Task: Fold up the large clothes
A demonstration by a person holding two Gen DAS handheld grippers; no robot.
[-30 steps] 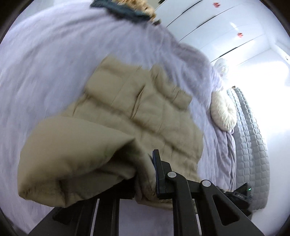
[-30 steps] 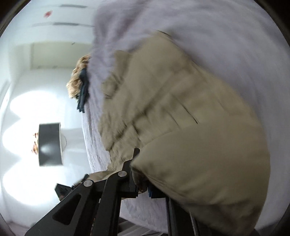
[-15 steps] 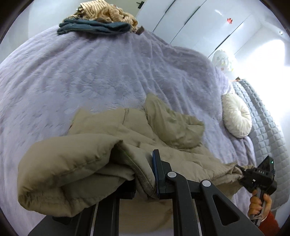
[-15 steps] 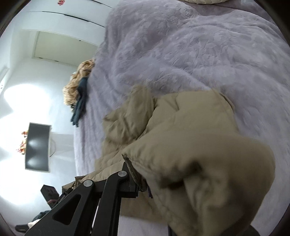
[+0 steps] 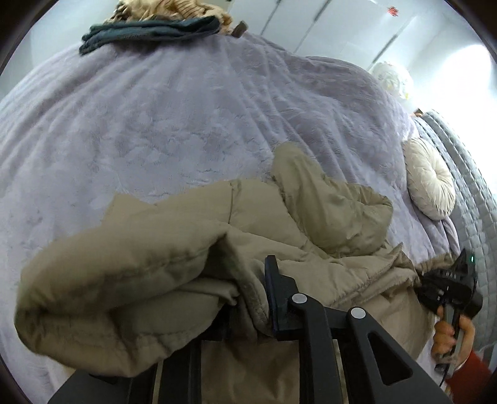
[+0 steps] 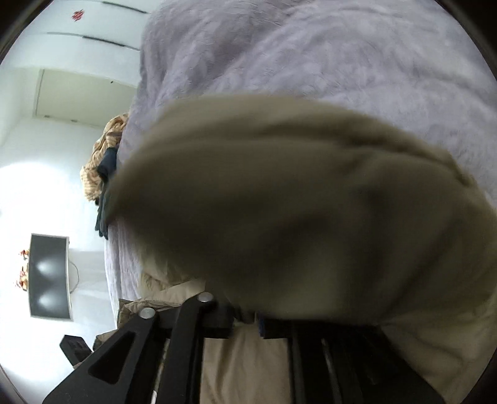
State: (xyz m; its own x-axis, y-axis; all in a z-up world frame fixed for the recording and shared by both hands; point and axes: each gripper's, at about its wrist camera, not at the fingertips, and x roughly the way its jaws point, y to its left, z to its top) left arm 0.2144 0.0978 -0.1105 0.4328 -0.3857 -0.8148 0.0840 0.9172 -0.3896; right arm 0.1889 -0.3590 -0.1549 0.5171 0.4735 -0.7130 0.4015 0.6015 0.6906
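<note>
A beige quilted jacket (image 5: 310, 223) lies bunched on the lilac bed cover (image 5: 155, 124). My left gripper (image 5: 248, 298) is shut on a thick fold of the jacket, which drapes over the left finger. My right gripper (image 6: 245, 323) is shut on another edge of the jacket (image 6: 295, 217), which bulges blurred over the fingers and hides them. In the left wrist view the right gripper (image 5: 447, 286) shows at the far right, held in a hand, with the jacket's edge in it.
A pile of folded clothes, dark teal and striped tan (image 5: 161, 25), sits at the bed's far edge. A round cream cushion (image 5: 430, 183) and grey quilted headboard (image 5: 472, 192) are at right. White wardrobe doors (image 5: 341, 25) stand behind. A dark screen (image 6: 49, 276) hangs on the wall.
The jacket has been drawn toward the bed's near edge and has gathered into a heap. The fold held by the right gripper has swung up and now fills the right wrist view.
</note>
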